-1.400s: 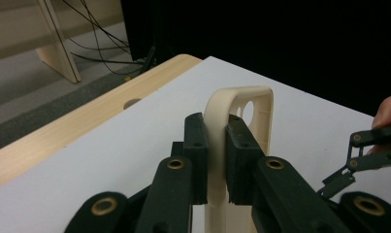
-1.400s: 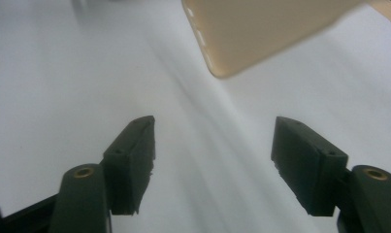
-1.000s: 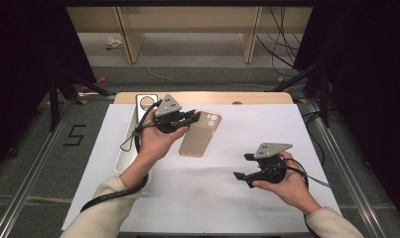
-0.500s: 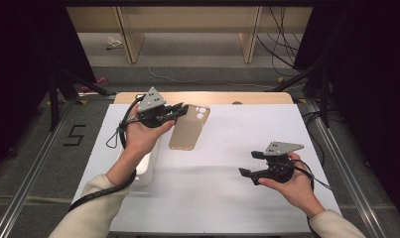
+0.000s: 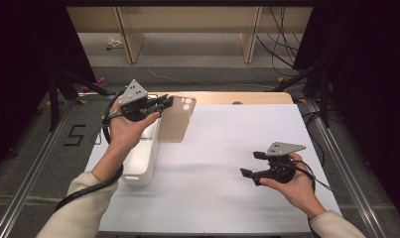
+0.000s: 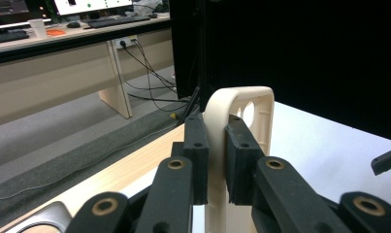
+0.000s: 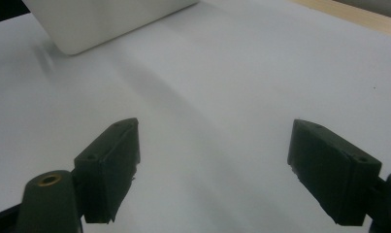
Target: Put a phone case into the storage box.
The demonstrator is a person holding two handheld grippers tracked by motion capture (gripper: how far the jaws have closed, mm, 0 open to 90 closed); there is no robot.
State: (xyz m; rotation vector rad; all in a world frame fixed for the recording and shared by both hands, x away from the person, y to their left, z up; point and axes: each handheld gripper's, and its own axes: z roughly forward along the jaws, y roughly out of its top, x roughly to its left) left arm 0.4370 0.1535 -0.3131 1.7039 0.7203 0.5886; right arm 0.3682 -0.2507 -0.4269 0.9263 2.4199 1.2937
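Note:
A tan phone case (image 5: 176, 119) with a camera cut-out hangs above the table's back left, and my left gripper (image 5: 166, 102) is shut on its long edge. In the left gripper view the two black pads clamp the case's rim (image 6: 241, 102) from both sides, with my left gripper (image 6: 216, 127) pointing toward the table's right. My right gripper (image 5: 249, 163) sits low over the white sheet (image 5: 222, 144) at the front right. Its jaws have just been opening further. They stand wide apart in the right gripper view, with nothing between my right gripper's (image 7: 212, 160) pads.
A white oblong tray (image 5: 140, 166) lies on the sheet's left side under my left forearm; its corner (image 7: 101, 24) shows ahead of the right gripper. The wooden table edge (image 5: 237, 97) runs along the back. Dark stands and cables flank the table.
My left gripper has carried the phone case to the left and a little upward, over the white tray. The right hand has stayed nearly in place, its jaws slightly wider.

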